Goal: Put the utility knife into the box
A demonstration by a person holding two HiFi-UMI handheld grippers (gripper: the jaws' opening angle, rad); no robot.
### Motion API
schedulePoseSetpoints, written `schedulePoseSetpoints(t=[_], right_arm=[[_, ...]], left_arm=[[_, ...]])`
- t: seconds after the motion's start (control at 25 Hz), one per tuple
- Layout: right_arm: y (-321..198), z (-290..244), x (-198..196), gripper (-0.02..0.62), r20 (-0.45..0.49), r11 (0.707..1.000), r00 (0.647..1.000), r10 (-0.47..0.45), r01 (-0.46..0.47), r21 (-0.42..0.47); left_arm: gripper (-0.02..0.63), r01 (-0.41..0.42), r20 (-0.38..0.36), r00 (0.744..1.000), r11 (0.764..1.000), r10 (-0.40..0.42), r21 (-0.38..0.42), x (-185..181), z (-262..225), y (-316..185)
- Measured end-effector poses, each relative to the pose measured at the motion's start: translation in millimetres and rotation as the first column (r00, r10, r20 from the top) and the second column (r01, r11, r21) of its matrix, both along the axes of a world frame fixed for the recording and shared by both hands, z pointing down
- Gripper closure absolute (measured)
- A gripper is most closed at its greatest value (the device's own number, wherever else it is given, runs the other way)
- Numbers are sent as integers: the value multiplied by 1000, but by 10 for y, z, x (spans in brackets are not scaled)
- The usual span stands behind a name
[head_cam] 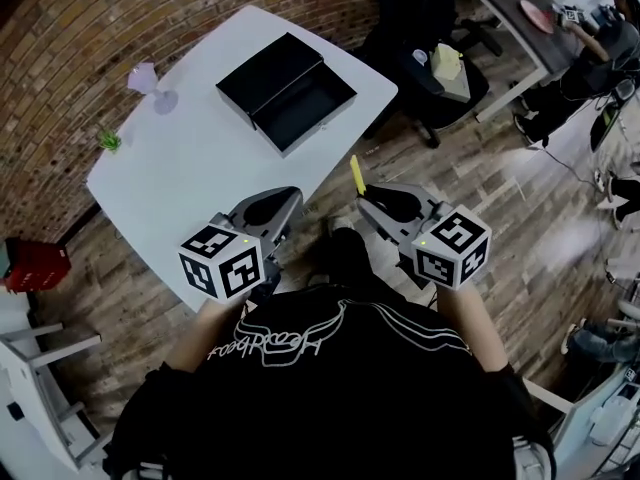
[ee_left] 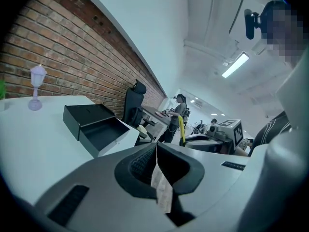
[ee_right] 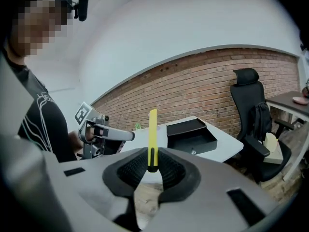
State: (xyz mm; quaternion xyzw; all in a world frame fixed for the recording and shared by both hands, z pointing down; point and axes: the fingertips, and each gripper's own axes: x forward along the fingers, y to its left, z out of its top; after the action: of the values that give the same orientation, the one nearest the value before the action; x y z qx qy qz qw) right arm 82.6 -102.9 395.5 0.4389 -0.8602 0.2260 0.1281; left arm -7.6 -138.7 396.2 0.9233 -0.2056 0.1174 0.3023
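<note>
**A:** Starting with our right gripper [ee_right: 152, 161]: its jaws are clamped on the utility knife [ee_right: 152, 129]. The ribbed pads pinch it near its dark lower end, and the yellow body sticks straight up past them.

**B:** Yep, we see the same from the head view. The knife is held in the air over the wood floor [head_cam: 480, 168], just off the near edge of the white tabletop [head_cam: 200, 168], so it isn't resting on anything.

**A:** And our left gripper [ee_left: 157, 151]? We read its jaws as pressed together. There's a pale, paper-like strip [ee_left: 161, 190] at the seam, but we can't tell what it is.

**B:** Agreed, the jaws are closed. That gripper sits beside the right one, low in front of the person's black shirt [head_cam: 340, 368], with its tip over the tabletop's near edge.

**A:** Further out, the black box [head_cam: 287, 93] sits on the far side of the tabletop. It's open with its lid swung back flat, and it's well apart from the knife.

**B:** Past the box on the left we've got a little purple lamp-shaped thing [head_cam: 150, 86] and a small green item [head_cam: 109, 141] near the brick wall [head_cam: 120, 18]. A black office chair [head_cam: 430, 68] stands off to the right of the tabletop.
</note>
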Motion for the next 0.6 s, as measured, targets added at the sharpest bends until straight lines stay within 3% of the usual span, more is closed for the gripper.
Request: schedulePoseSetpoints(t=[0.6], right_arm=[[-1192,180,10,528,-123,971,964,-237,236,-27]], left_arm=[[574,201,38,979,980,-201,-4,-87,36,-971]])
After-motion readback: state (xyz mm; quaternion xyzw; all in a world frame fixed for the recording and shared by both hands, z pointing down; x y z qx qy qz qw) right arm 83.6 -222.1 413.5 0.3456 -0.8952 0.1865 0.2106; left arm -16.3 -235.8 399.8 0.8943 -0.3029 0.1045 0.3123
